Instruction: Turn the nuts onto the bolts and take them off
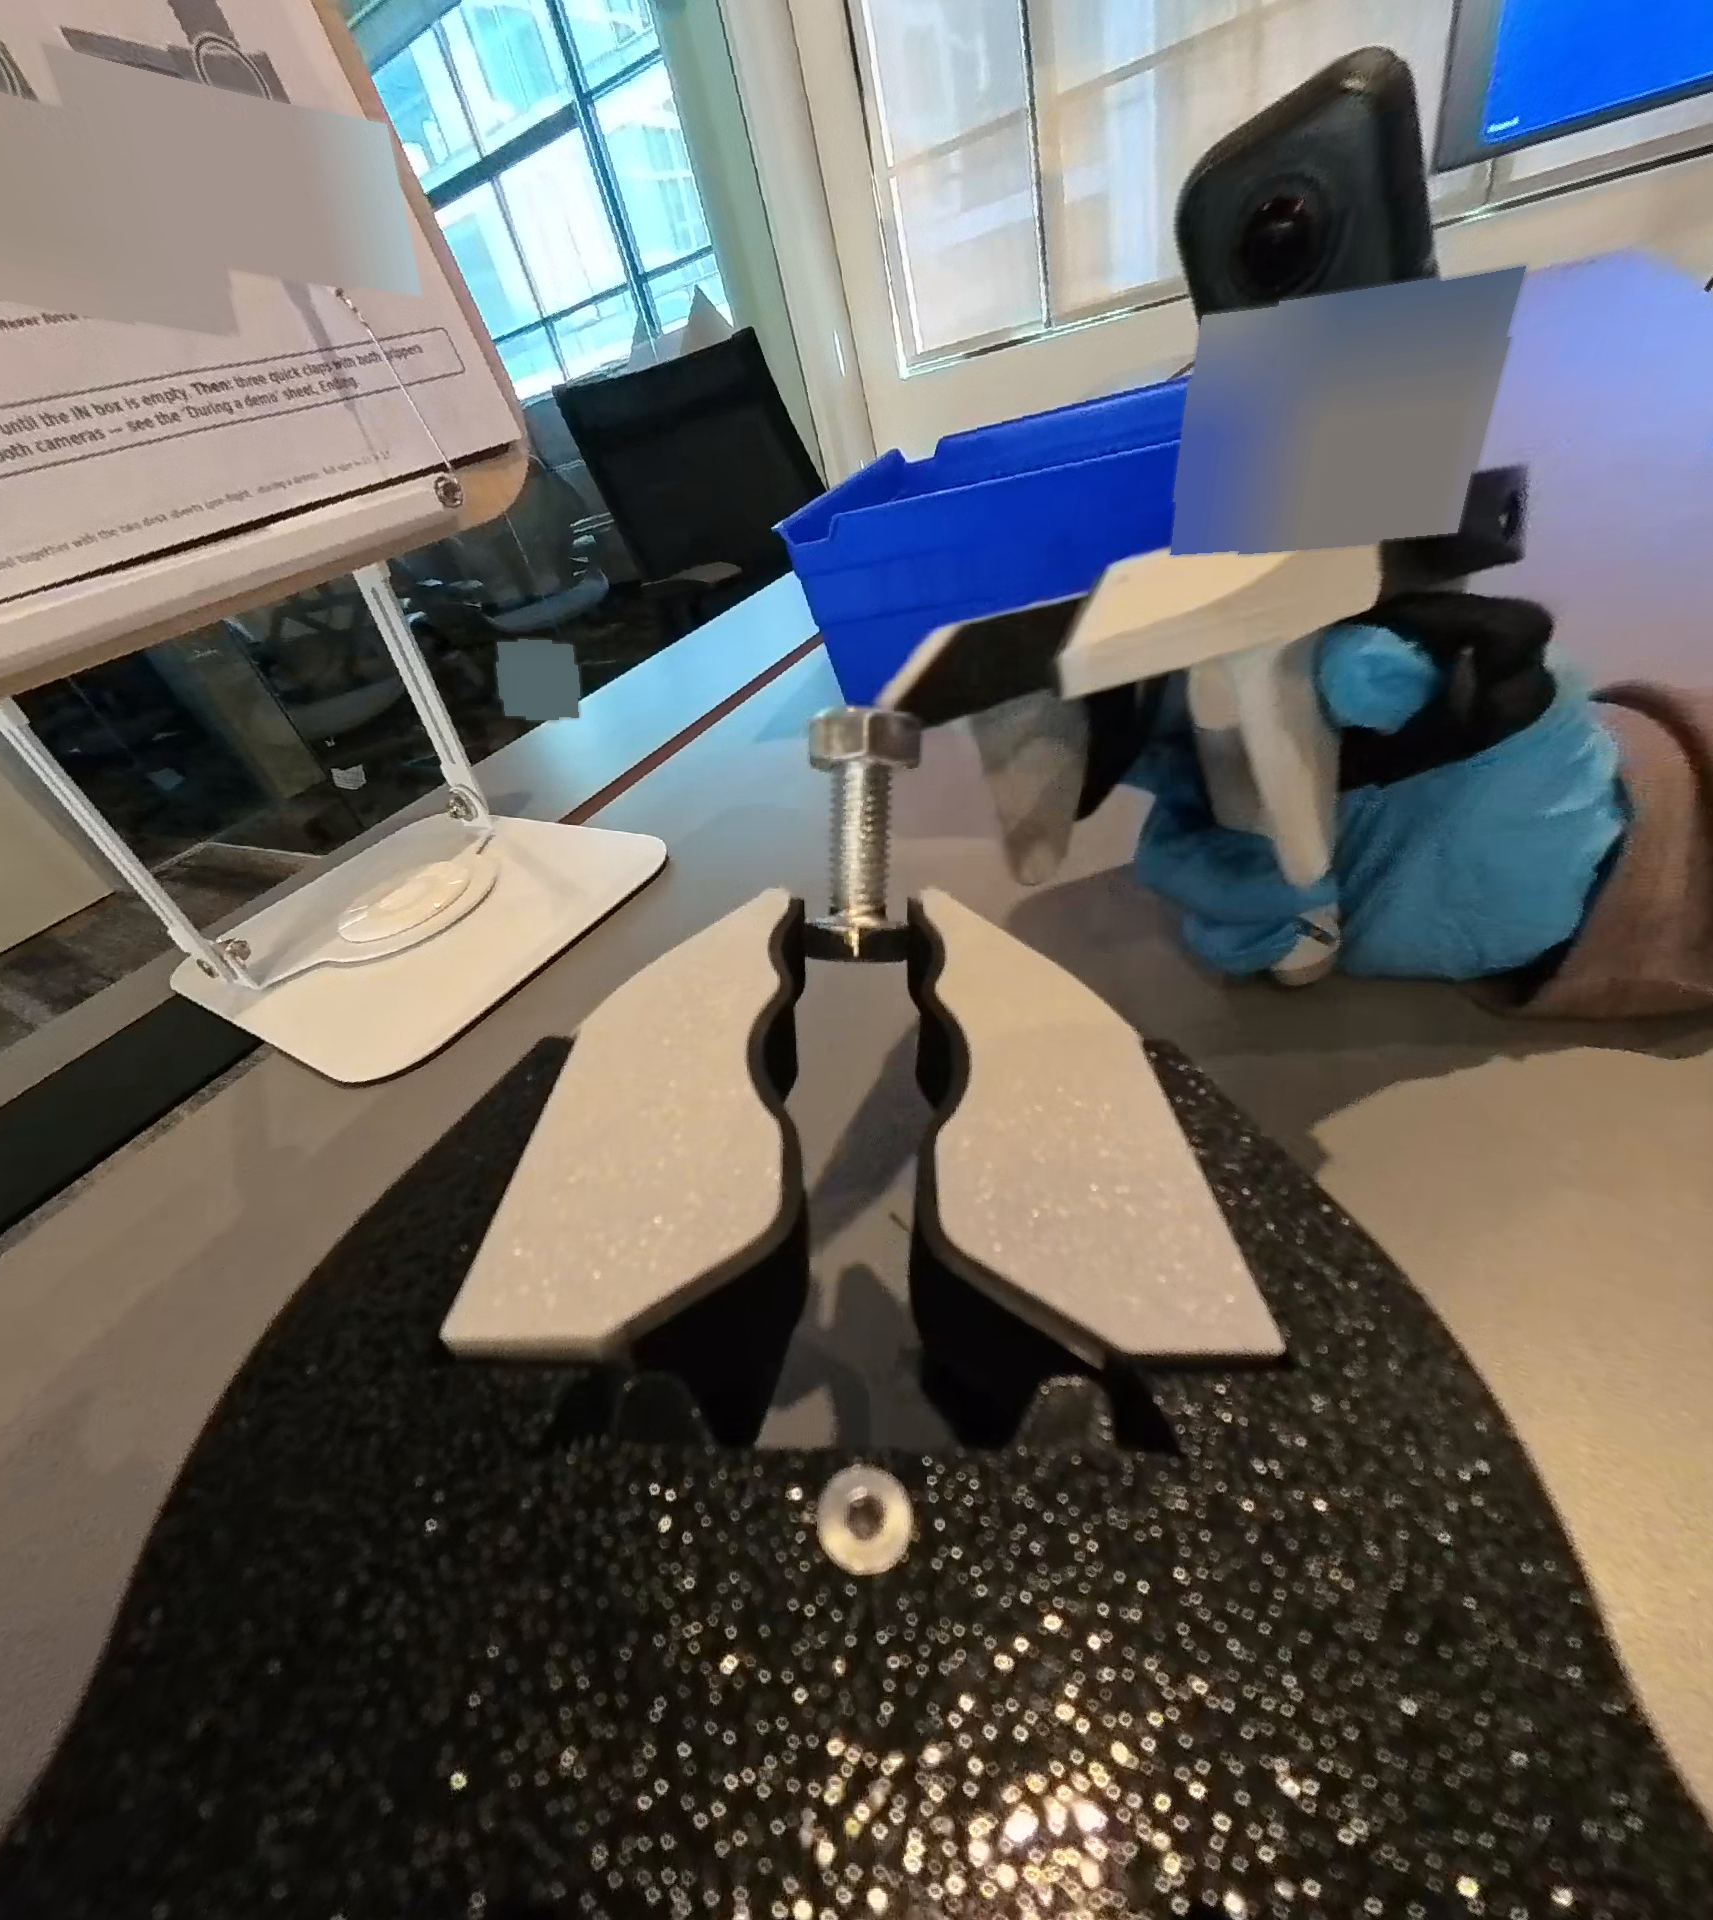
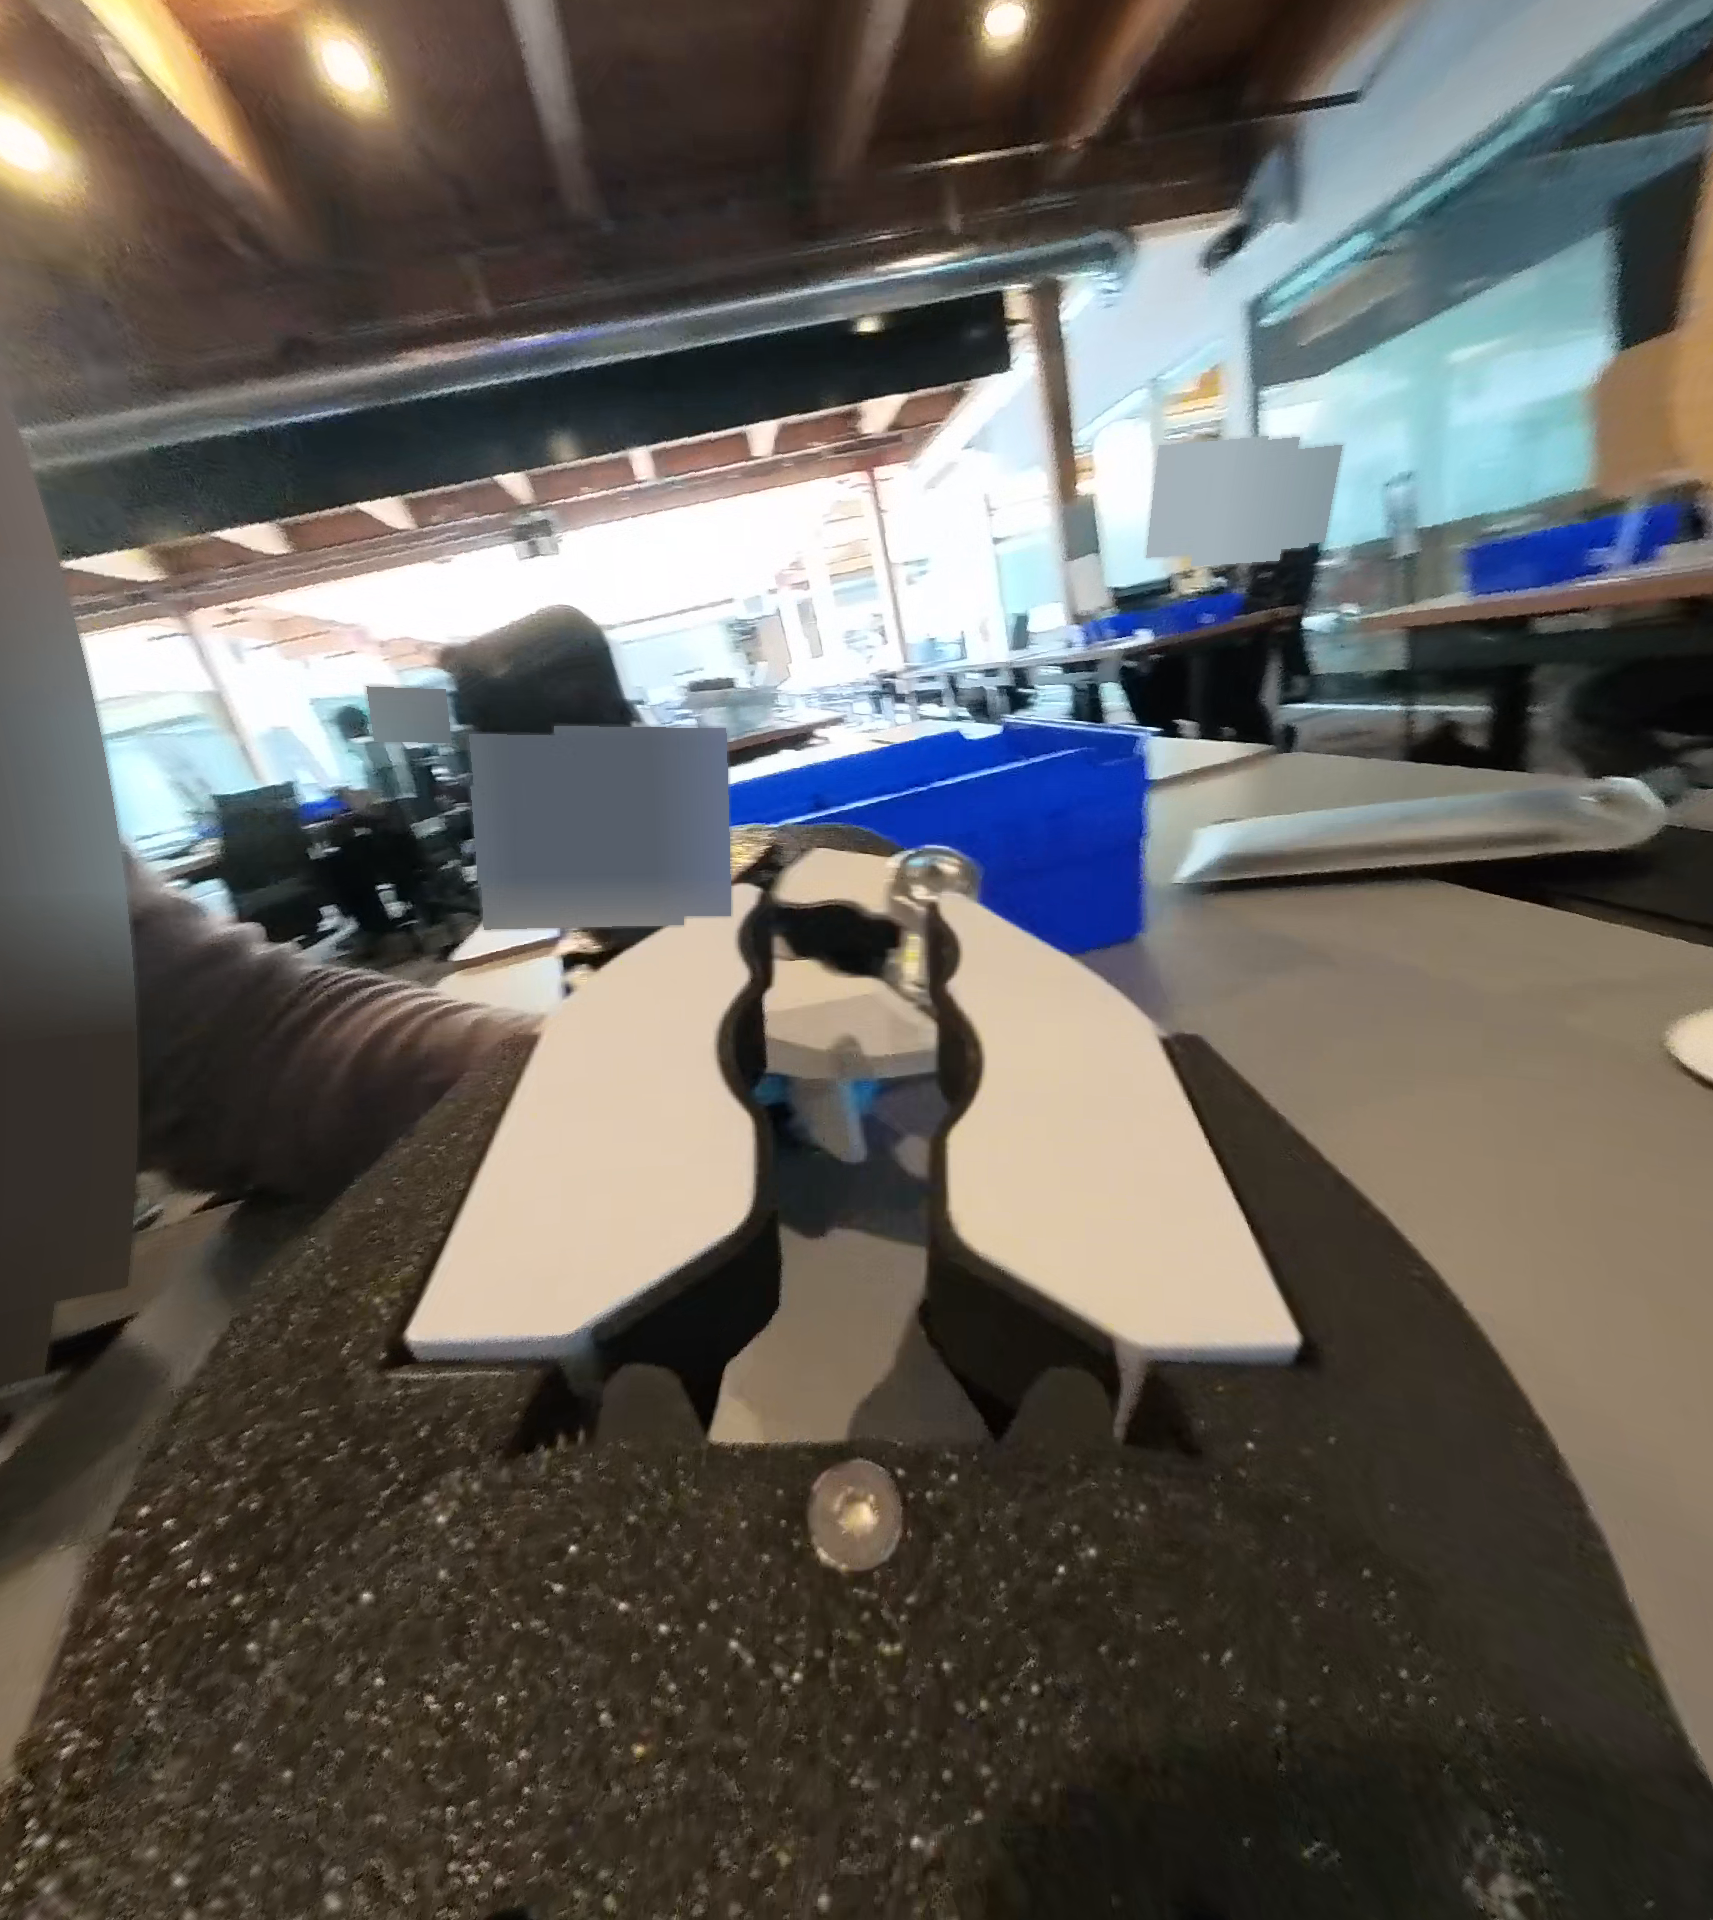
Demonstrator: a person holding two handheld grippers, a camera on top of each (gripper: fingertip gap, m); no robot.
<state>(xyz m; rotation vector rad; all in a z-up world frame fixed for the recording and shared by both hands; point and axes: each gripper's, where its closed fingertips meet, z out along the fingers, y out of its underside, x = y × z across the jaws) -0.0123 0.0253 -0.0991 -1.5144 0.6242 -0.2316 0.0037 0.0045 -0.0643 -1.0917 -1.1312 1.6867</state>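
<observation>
A silver bolt (image 1: 860,842) stands upright on the grey table (image 1: 1454,1247), threads up. A silver hex nut (image 1: 862,740) sits at the top of its thread. My left gripper (image 1: 857,935) is shut on the bolt's head at the table. My right gripper (image 1: 971,779), held by a blue-gloved hand (image 1: 1403,831), is open just right of the nut, its upper finger close beside it. In the blurred right wrist view, the bolt (image 2: 919,925) and nut (image 2: 935,868) show by my right gripper's (image 2: 852,914) right fingertip, the jaws apart.
A blue bin (image 1: 987,540) stands behind the bolt; it also shows in the right wrist view (image 2: 987,831). An instruction sheet on a tilted stand (image 1: 208,343) with a white base (image 1: 436,935) stands at the left. The table's far edge runs behind it. Across from one pair of fingers to the other is roughly 5 cm.
</observation>
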